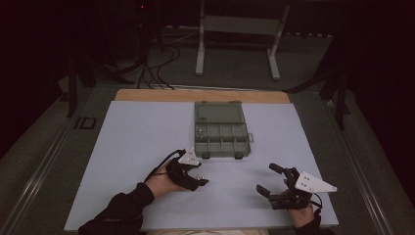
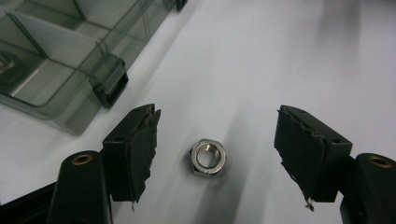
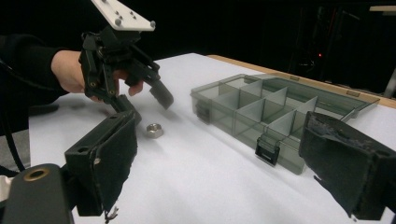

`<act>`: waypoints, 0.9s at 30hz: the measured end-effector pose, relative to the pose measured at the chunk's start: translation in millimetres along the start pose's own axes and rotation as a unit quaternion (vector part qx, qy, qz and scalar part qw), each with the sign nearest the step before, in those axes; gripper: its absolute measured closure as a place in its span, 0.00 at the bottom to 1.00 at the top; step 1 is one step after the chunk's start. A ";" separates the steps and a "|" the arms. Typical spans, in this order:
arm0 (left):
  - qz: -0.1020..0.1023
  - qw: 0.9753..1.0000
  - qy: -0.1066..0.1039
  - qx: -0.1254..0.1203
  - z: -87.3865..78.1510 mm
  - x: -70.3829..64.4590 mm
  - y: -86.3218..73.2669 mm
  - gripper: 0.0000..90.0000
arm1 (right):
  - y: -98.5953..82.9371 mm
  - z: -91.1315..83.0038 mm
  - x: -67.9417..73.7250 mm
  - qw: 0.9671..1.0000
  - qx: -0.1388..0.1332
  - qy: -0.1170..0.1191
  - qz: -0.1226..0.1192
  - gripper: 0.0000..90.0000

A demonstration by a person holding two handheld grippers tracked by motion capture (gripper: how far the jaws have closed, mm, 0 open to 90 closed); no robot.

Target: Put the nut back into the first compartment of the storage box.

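Observation:
A silver hex nut lies flat on the white table, between the open jaws of my left gripper, which do not touch it. In the high view the nut sits at the tip of the left gripper, just in front of a grey-green compartment box with its lid folded back. My right gripper stands open and empty at the front right. The right gripper view looks past its own open jaws at the left gripper poised over the nut and at the box.
One small metal part lies in a left compartment of the box; its front latches hang open. The white mat ends on a wooden table edge at the back. Cables and a stand are on the floor beyond.

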State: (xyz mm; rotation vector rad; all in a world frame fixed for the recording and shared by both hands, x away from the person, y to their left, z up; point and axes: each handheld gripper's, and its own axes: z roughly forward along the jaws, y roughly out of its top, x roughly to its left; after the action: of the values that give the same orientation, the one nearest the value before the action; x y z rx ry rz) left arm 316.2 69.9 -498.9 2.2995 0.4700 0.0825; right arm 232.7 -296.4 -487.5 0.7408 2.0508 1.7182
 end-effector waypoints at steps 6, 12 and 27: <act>0.007 1.000 -0.005 0.016 4.9 1.0 -4.9 0.41 | -0.1 -0.1 -0.2 1.000 -0.001 -0.001 0.000 0.13; 0.015 1.000 -0.002 0.026 9.5 -0.1 -6.1 0.51 | -0.1 -0.1 -0.1 1.000 0.000 -0.001 0.000 0.13; 0.028 0.999 0.004 0.038 14.7 3.8 -9.0 0.71 | -0.1 0.0 -0.2 1.000 0.001 -0.001 0.000 0.13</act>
State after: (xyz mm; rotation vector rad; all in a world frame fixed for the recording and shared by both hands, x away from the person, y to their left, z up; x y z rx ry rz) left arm 319.9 66.9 -515.8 2.3883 0.4205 0.1031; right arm 232.8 -296.5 -487.6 0.7421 2.0504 1.7151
